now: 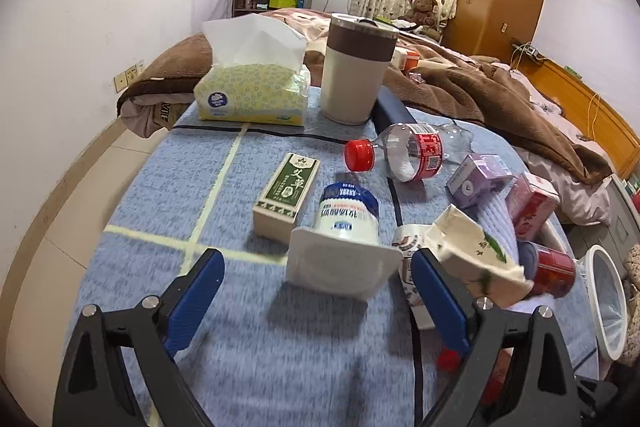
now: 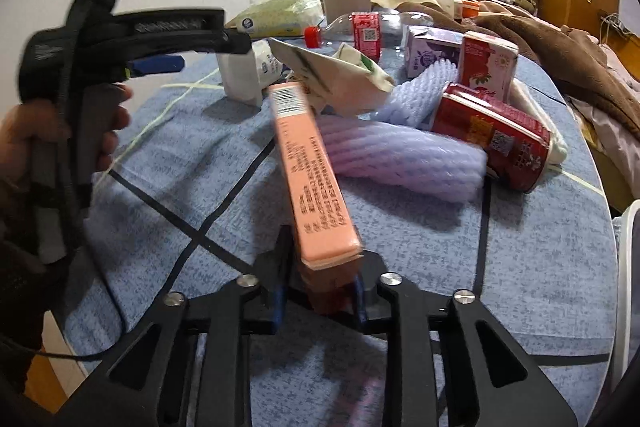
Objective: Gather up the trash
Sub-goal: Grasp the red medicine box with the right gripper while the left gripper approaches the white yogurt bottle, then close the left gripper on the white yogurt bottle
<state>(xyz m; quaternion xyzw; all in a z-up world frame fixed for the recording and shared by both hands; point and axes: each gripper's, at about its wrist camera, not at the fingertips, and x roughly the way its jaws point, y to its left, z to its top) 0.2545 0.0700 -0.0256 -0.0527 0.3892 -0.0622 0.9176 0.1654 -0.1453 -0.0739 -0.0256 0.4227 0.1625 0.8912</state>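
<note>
Blue-padded fingers of our left gripper (image 1: 316, 281) stand wide apart around the white plastic yogurt cup (image 1: 347, 247) lying on the blue cloth table (image 1: 140, 187), not yet touching it. From the right wrist, our right gripper (image 2: 318, 301) clamps a long salmon-pink cardboard box (image 2: 310, 167).

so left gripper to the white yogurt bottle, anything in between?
Nothing visible. The left gripper is open, and the white yogurt bottle lies right ahead, centred in the gap, with only bare blue cloth between. The crumpled carton sits close by the right-hand finger.
</note>
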